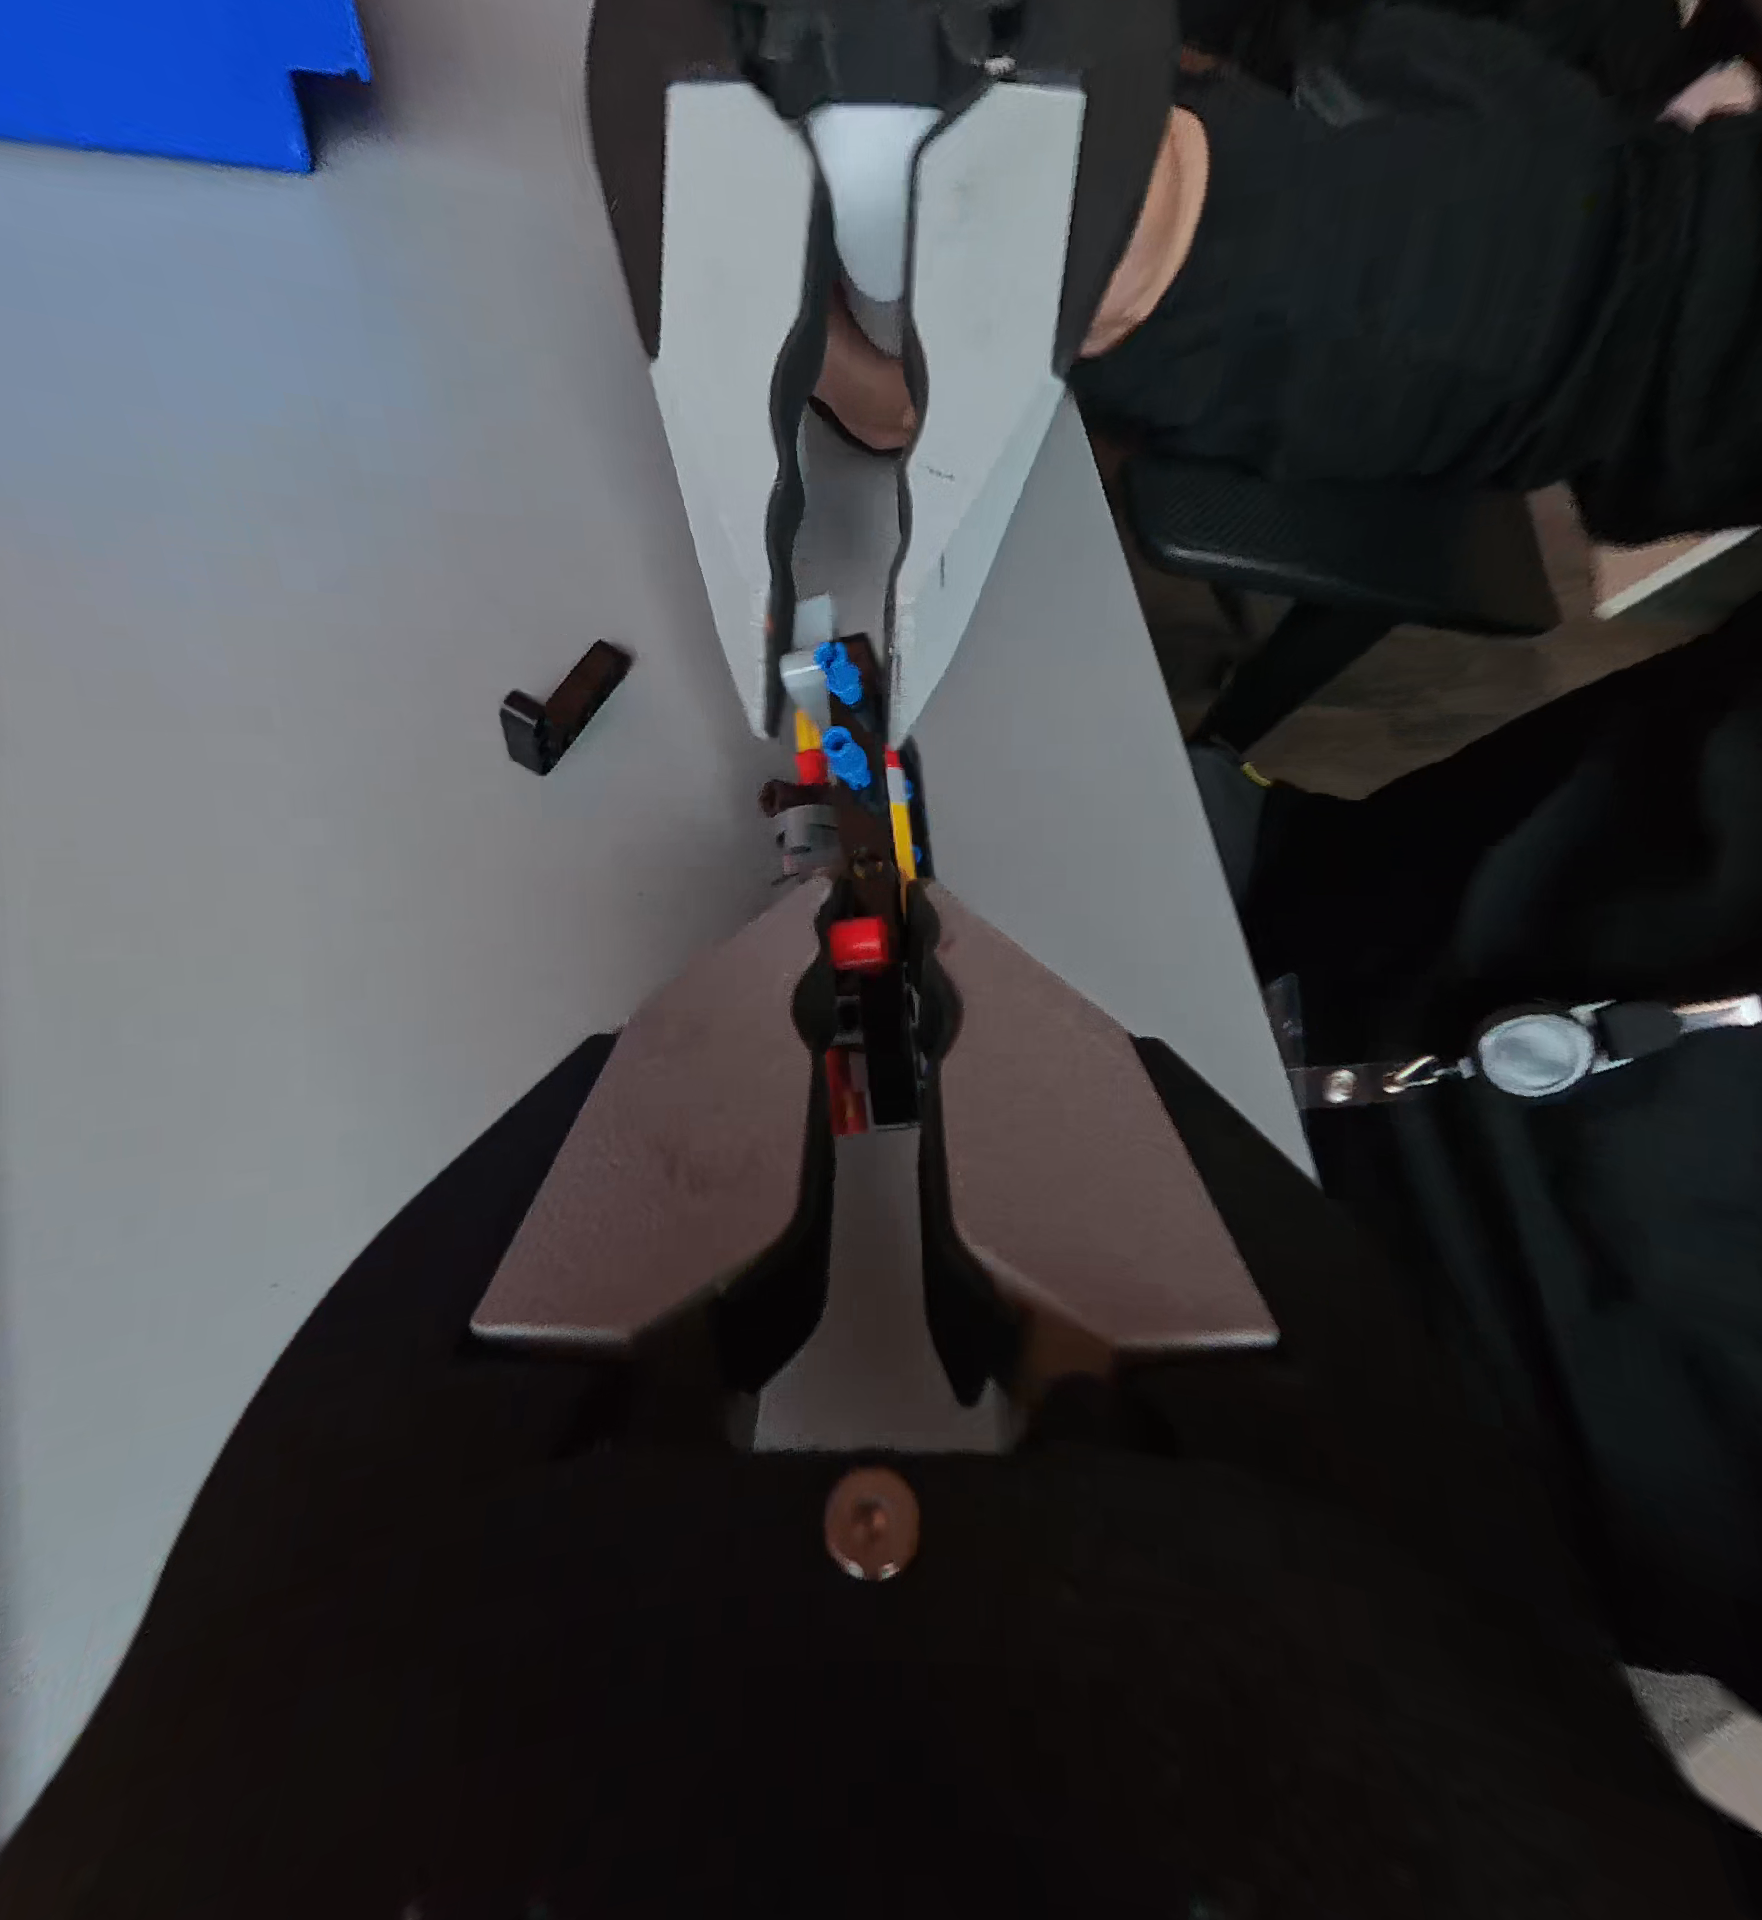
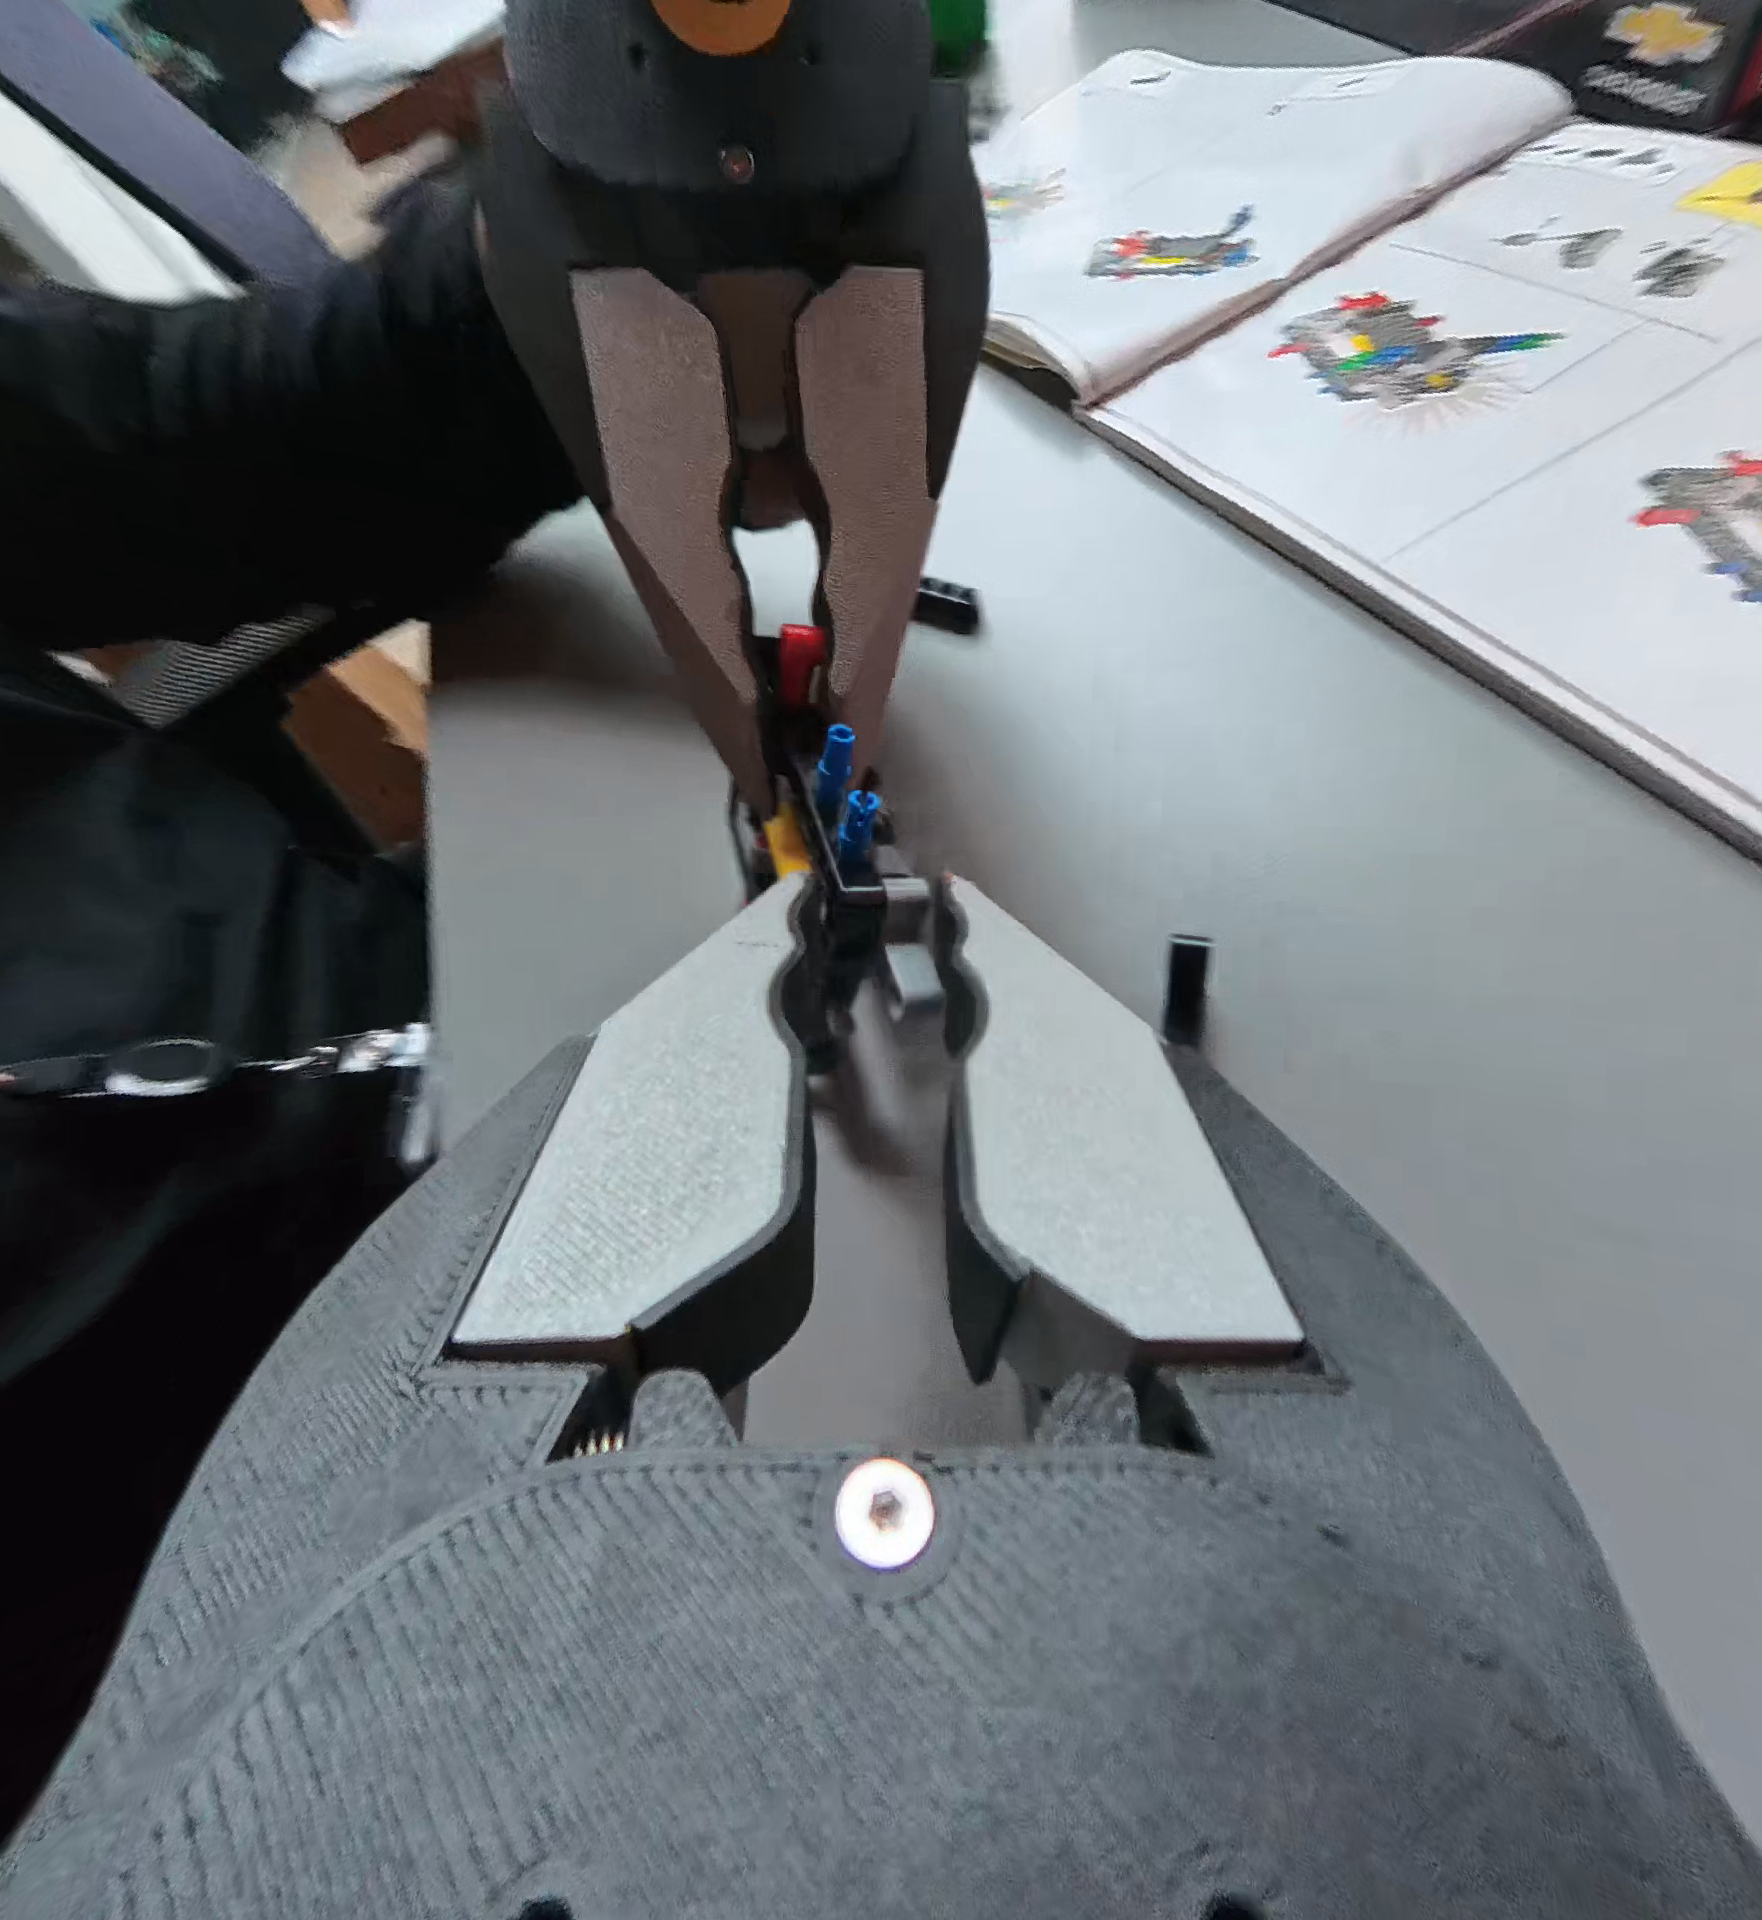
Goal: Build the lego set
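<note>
Both grippers meet nose to nose over the grey table (image 2: 1324, 831), each clamped on an end of the same partly built lego assembly (image 1: 861, 821). In the left wrist view the left gripper (image 1: 869, 935), with brownish fingers, pinches the near end of the model, a red brick (image 1: 858, 943) caught right between its tips and black beams running back between the pads. Opposite it the right gripper (image 1: 830, 696), with pale grey fingers, closes on the far end, where a grey piece and two blue pins (image 1: 841, 717) stick out. The model hangs between them, held just off the tabletop near its edge — yellow and red bits show along its middle. A loose black L-shaped piece (image 1: 565, 707) lies on the table well to one side. In the right wrist view the right gripper (image 2: 877, 914) grips the black beam end, while the left gripper (image 2: 815, 769) comes in from the far side; another small black piece (image 2: 1186, 987) stands upright just beside the right finger, and a black brick (image 2: 948, 603) lies farther off. An open instruction booklet (image 2: 1479, 364) lies along the table's far side. A person in dark sleeves sits at the table edge — a badge reel (image 1: 1537, 1049) hangs at the chest.
</note>
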### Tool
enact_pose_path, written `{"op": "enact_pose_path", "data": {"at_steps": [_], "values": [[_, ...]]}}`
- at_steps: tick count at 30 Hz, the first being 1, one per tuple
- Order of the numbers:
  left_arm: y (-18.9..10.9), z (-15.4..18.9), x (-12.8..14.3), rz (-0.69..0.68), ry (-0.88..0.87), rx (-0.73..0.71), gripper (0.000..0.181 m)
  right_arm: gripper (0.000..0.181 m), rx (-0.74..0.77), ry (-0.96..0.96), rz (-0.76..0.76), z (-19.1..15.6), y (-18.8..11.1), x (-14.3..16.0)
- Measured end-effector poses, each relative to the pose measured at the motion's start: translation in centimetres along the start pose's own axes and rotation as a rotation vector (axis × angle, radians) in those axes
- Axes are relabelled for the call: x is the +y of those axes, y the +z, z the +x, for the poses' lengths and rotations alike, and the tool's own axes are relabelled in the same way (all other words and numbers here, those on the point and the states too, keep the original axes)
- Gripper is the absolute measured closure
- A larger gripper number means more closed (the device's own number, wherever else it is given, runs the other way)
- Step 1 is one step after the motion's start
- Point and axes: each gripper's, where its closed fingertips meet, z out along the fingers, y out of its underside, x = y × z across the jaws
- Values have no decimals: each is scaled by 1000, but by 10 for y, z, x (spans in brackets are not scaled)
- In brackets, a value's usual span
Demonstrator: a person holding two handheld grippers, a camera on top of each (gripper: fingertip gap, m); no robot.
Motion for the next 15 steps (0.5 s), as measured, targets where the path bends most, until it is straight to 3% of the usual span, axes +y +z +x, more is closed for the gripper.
{"op": "enact_pose_path", "data": {"at_steps": [3, 8, 10, 15], "values": [[0, -9, 1, 22, -180, 62, 175, 147, 264, -171, -46, 17, -7, 1], [-1, -18, 2, 57, -325, 95, 175, 163, 721, -716, -149, 10, -17, -18], [0, -18, 0, 68, -358, 120, 175, 164, 777, -854, -227, 5, -7, -17], [2, -16, -2, 64, -384, 133, 176, 166, 840, -982, -374, 19, 8, -6]]}}
